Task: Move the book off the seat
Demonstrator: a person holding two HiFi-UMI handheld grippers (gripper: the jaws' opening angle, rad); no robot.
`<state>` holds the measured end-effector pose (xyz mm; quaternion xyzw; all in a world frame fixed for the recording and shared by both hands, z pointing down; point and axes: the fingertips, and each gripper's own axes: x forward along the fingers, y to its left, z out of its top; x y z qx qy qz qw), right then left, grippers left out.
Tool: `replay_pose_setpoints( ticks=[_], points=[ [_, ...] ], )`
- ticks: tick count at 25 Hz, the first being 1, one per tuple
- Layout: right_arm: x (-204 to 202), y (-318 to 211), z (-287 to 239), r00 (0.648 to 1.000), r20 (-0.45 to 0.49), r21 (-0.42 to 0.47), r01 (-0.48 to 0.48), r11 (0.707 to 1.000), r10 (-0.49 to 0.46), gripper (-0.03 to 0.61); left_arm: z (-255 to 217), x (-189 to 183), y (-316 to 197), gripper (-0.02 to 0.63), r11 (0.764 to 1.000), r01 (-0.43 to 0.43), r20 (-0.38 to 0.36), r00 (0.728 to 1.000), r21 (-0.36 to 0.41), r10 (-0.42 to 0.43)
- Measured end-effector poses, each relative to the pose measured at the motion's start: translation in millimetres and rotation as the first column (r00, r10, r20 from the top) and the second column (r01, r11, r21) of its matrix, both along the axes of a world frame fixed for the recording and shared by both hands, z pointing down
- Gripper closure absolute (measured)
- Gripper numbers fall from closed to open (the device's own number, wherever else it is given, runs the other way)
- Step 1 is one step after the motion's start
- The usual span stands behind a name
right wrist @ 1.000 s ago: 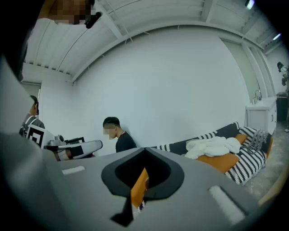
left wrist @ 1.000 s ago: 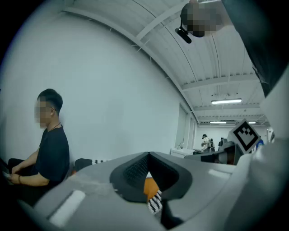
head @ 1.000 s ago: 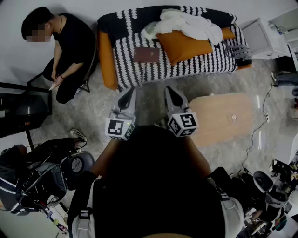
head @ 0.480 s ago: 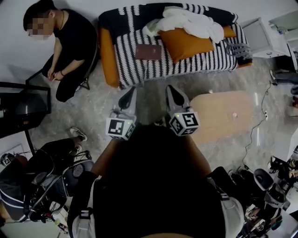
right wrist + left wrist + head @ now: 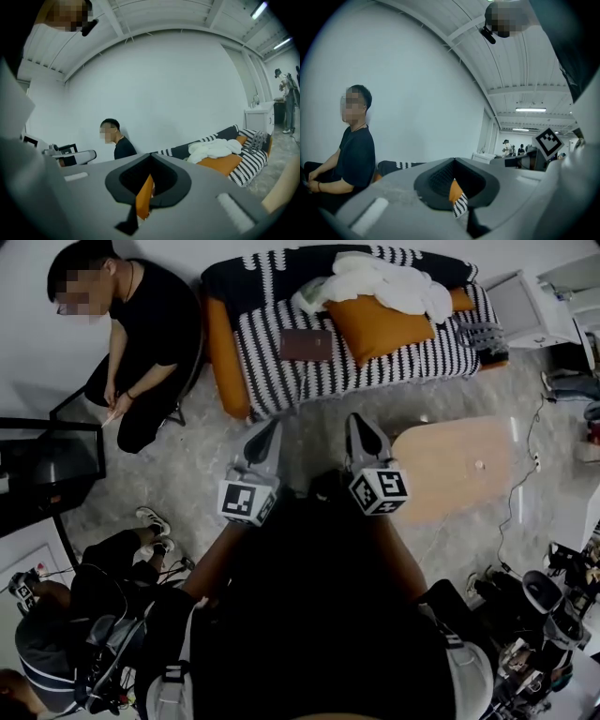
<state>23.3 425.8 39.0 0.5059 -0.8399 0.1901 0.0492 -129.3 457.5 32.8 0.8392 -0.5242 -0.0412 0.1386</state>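
the book (image 5: 307, 345), dark brown and closed, lies flat on the seat of the sofa (image 5: 281, 381), on the black-and-white striped cover, toward the sofa's left half. nothing touches it. just to its right an orange cushion (image 5: 380, 326) rests on the seat, and a rumpled white blanket (image 5: 389, 282) is piled over the cushion's top and the backrest. the sofa's orange arm (image 5: 221, 352) stands at the left end, near the book but apart from it.

in front of the sofa, over the grey floor (image 5: 187, 474), the two grippers are held side by side and point toward the seat. the left gripper (image 5: 269, 432) has its jaws pressed together with nothing between them; only a thin slit shows the orange and stripes beyond. the right gripper (image 5: 359, 427) has its jaws fully closed too, and holds nothing. both tips are well short of the book.

right of the right gripper stands a low oval wooden table (image 5: 450, 474). left of the sofa a person in black (image 5: 141, 334) sits by the white wall.
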Motion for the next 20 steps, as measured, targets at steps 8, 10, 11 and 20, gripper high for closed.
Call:
replay_pose_setpoints(
  ticks=[8,10,11,20],
  points=[
    [-15,-63,19,1.0,-0.008,-0.037,-0.029,0.999,0.028,0.569,17,-18,-74,0.609,0.999,-0.007,-0.013,1.0,-0.044,0.007],
    [-15,-76,21,1.0,-0.003,-0.034,-0.029,0.999,0.029,0.571,14,-17,-87,0.609,0.999,0.0,-0.018,1.0,-0.035,-0.001],
    [-13,-72,19,1.0,-0.002,-0.027,-0.027,0.999,0.027,0.571,11,-15,-83,0.609,1.0,0.006,-0.019,1.0,-0.025,-0.006],
    [4,-99,20,1.0,0.004,-0.009,-0.006,1.0,0.006,0.571,5,12,-111,0.609,1.0,0.01,-0.007,1.0,0.0,-0.01]
  ],
)
